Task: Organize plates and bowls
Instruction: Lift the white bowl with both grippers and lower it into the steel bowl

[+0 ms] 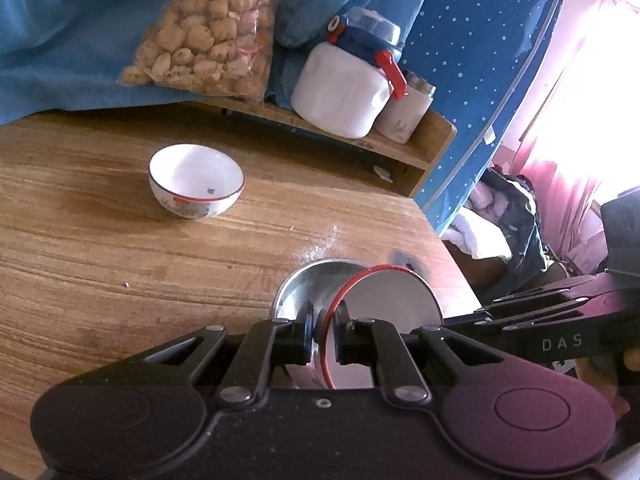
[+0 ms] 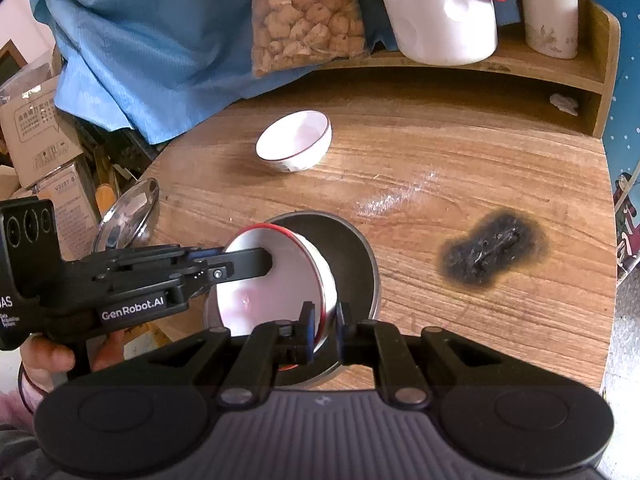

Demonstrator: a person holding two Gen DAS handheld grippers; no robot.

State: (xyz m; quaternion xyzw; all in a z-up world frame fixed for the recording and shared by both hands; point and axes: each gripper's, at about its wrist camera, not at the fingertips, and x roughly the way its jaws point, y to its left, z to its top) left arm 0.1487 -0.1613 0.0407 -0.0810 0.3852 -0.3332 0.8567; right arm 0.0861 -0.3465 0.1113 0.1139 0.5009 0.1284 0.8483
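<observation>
A red-rimmed white bowl (image 2: 276, 280) is held tilted over a steel plate (image 2: 360, 252) on the wooden desk (image 2: 460, 184). Its rim is pinched by the left claw (image 1: 324, 320) and also by the right claw (image 2: 325, 320). A second white bowl (image 2: 296, 146) stands upright further back, well apart.

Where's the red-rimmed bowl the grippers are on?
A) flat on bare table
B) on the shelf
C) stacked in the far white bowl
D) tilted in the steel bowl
D: the red-rimmed bowl leans on edge inside the steel bowl, both grippers at its rim.
</observation>
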